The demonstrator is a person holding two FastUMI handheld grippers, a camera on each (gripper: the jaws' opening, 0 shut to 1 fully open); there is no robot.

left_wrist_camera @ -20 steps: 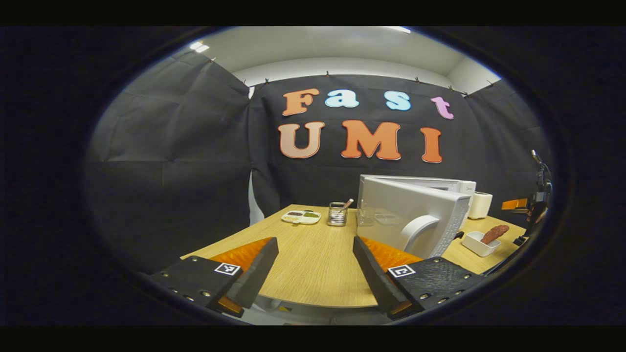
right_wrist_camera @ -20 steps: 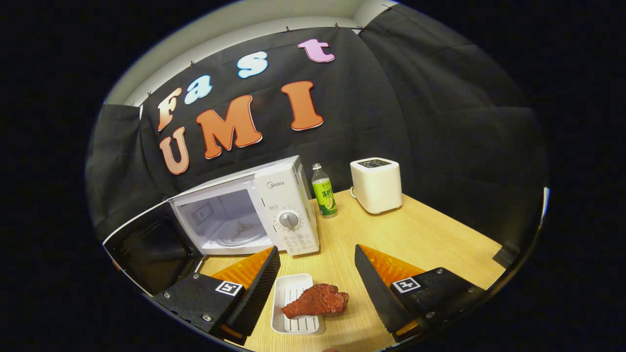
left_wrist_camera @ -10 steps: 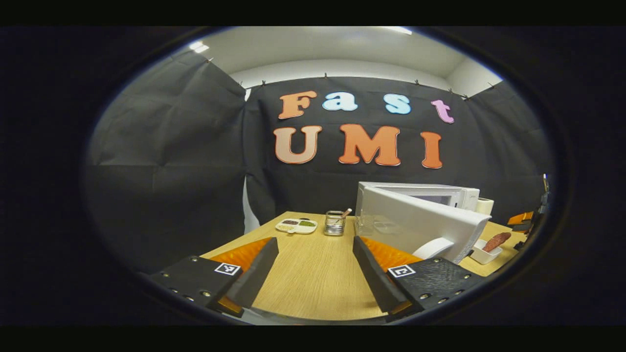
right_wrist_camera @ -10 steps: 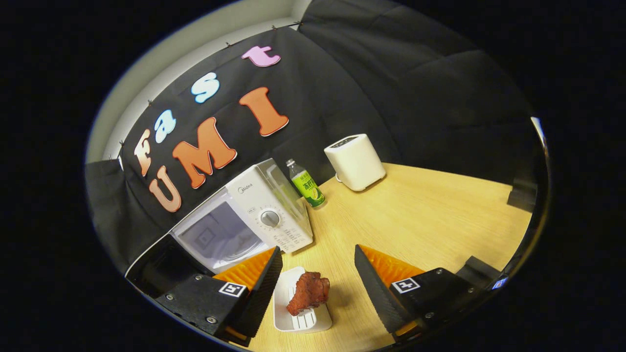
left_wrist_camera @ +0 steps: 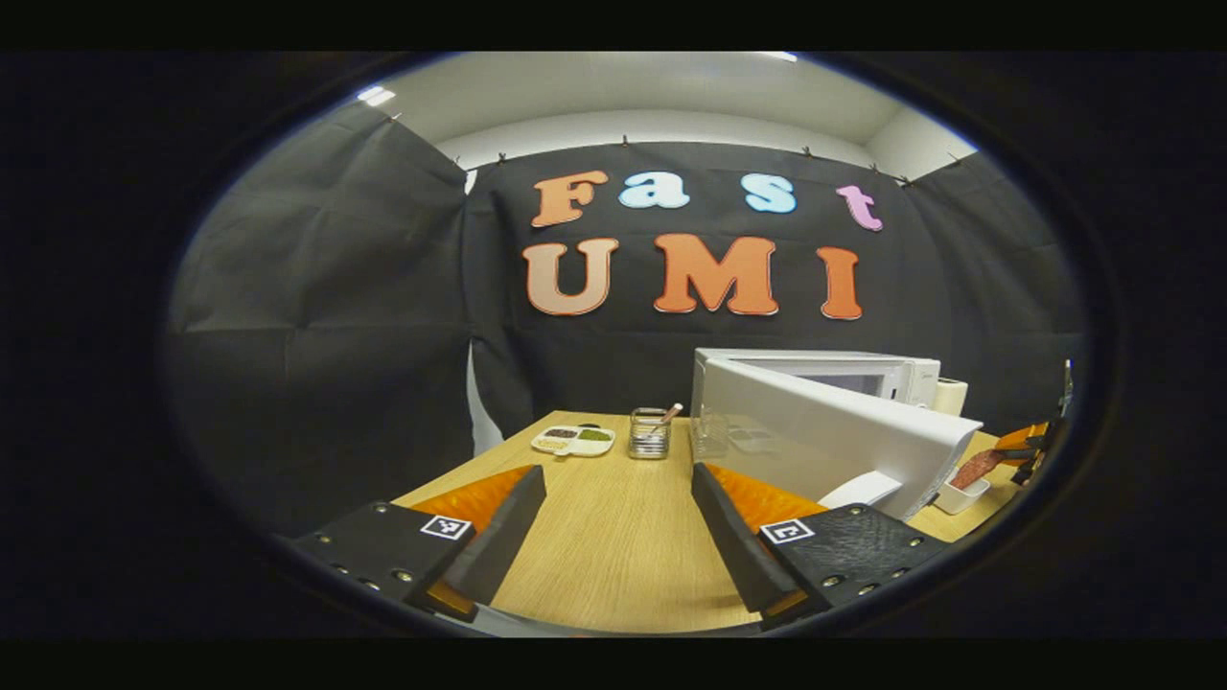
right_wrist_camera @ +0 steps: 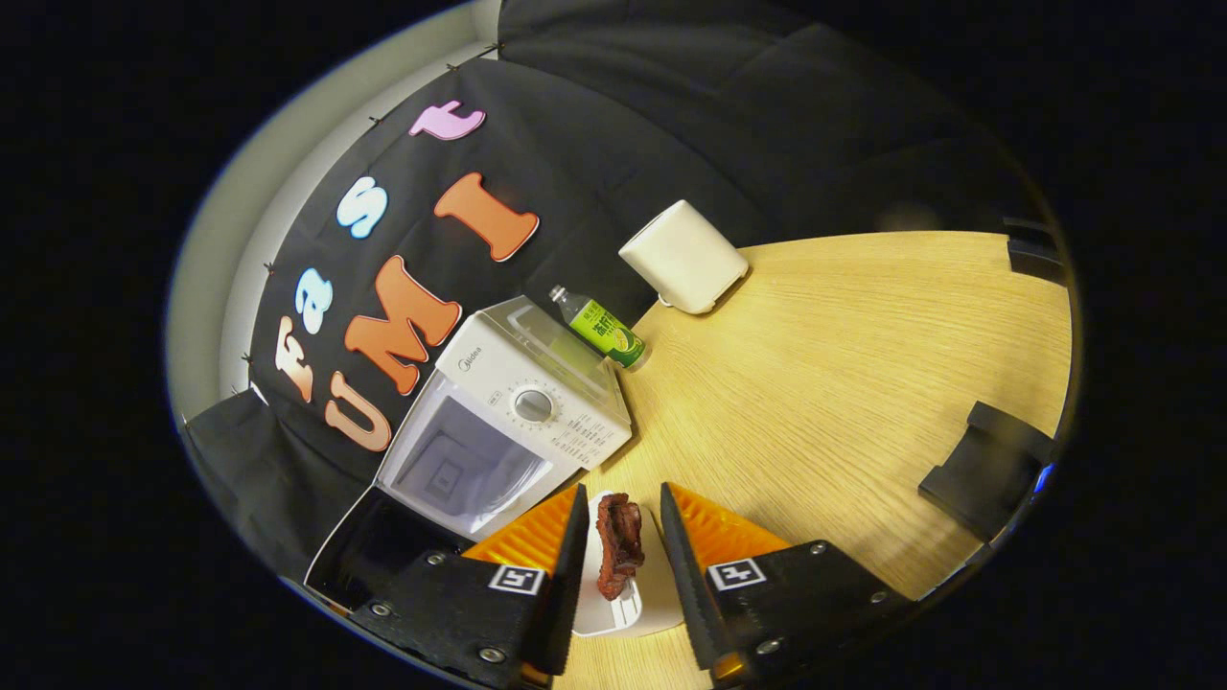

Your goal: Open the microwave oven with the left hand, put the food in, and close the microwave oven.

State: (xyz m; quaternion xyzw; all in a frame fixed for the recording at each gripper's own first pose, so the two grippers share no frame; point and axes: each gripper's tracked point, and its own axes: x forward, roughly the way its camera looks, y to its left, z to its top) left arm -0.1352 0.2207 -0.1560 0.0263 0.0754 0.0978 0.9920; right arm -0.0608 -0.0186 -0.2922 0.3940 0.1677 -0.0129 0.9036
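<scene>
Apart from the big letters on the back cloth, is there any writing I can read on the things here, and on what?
microwave: a small logo and print around the dial, too small to read.
bottle: a green label, print too blurred to read.
left gripper and right gripper: square black-and-white markers, patterns rather than words.
No text here can be quoted.

A staged kitchen booth: black cloth walls (left_wrist_camera: 316,316), wooden table (right_wrist_camera: 863,355), microwave (right_wrist_camera: 522,407), toaster (right_wrist_camera: 682,257).

White microwave (right_wrist_camera: 522,412) stands open; reddish-brown meat (right_wrist_camera: 619,541) lies in its white tray (right_wrist_camera: 644,606).
</scene>
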